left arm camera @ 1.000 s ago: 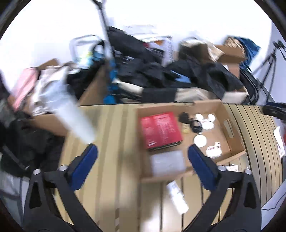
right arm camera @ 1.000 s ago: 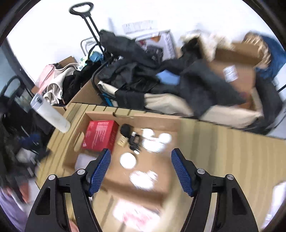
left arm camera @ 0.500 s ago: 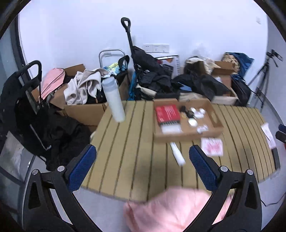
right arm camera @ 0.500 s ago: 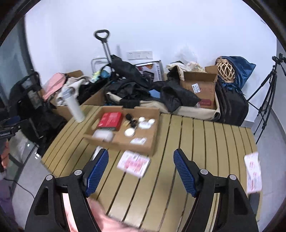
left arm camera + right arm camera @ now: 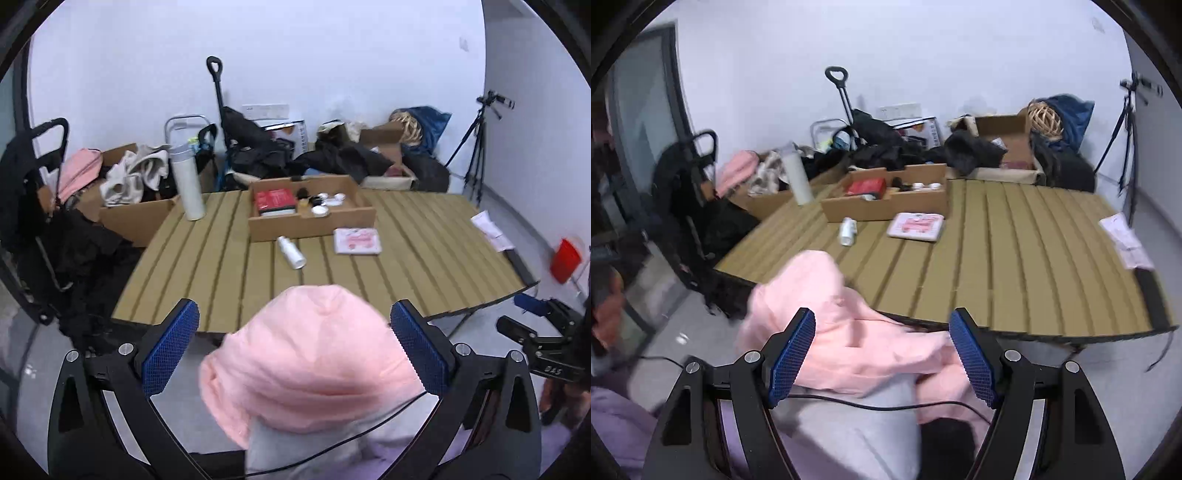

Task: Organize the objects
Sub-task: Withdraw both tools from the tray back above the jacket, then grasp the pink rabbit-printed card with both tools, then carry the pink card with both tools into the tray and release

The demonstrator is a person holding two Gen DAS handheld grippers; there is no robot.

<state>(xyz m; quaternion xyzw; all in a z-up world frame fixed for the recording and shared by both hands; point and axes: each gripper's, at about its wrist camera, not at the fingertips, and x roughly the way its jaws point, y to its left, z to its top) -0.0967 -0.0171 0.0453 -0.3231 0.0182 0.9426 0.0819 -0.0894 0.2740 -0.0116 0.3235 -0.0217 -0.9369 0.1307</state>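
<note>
A shallow cardboard box (image 5: 312, 221) sits at the far side of the slatted table (image 5: 406, 258); it holds a red box (image 5: 275, 199) and several small white and black items. A small white bottle (image 5: 291, 252) lies in front of it, beside a pink-and-white packet (image 5: 357, 240). A tall white flask (image 5: 186, 184) stands at the table's far left. My left gripper (image 5: 294, 343) is open and empty, held well back from the table above a pink garment (image 5: 314, 358). My right gripper (image 5: 881, 358) is open and empty too; it also shows at the left wrist view's right edge (image 5: 532, 314).
Boxes, dark clothes, a trolley (image 5: 218, 96) and bags crowd the floor behind the table. A tripod (image 5: 476, 147) stands at the right wall. White papers (image 5: 491, 229) lie at the table's right edge. A red bin (image 5: 565, 260) is on the floor.
Both grippers have pulled far back and up from the cardboard box, off the near edge of the table. The pink garment now fills the space below them.
</note>
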